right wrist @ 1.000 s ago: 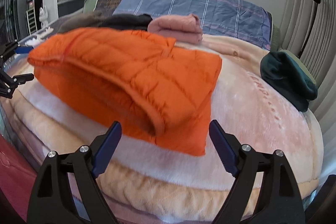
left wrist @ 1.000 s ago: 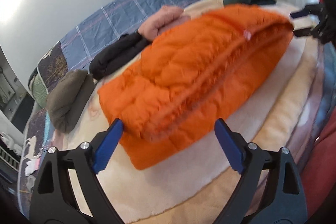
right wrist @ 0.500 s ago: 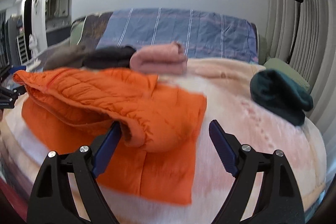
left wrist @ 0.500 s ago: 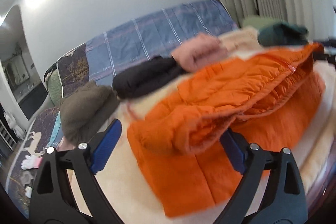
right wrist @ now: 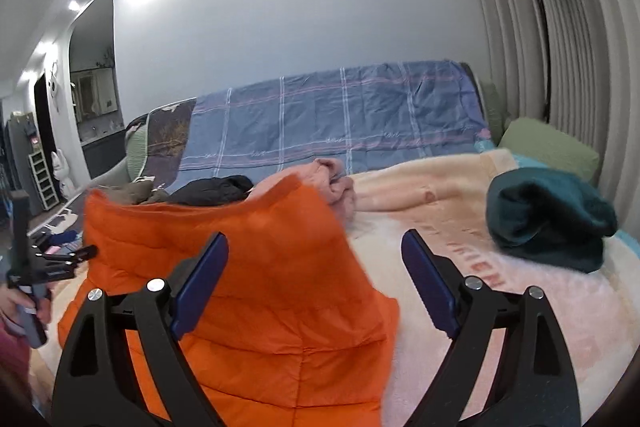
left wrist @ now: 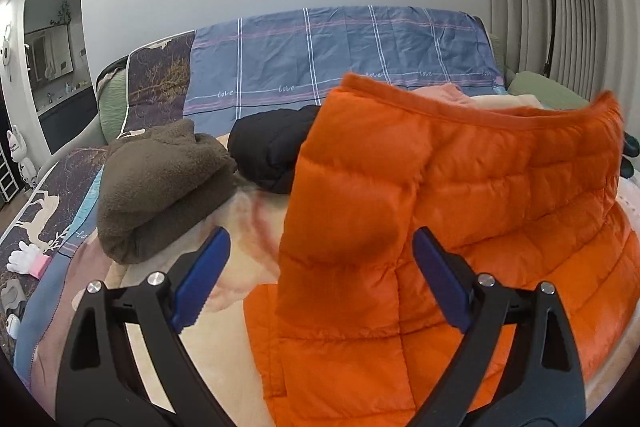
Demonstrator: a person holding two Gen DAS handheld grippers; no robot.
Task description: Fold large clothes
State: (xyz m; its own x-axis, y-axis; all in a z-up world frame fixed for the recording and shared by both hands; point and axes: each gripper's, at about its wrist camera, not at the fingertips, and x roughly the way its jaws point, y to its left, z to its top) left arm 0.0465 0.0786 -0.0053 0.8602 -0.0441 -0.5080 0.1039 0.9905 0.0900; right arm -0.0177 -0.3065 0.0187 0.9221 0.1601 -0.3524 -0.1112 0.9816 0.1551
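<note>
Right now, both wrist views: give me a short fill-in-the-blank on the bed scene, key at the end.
1. The puffy jacket being folded is ____ in colour.
2. Both the left gripper and the right gripper have their jaws ____.
3. The folded brown fleece lies right beside a ____ garment.
4. The dark teal bundle rests on the ____ blanket.

Missing words: orange; open; black; peach
</note>
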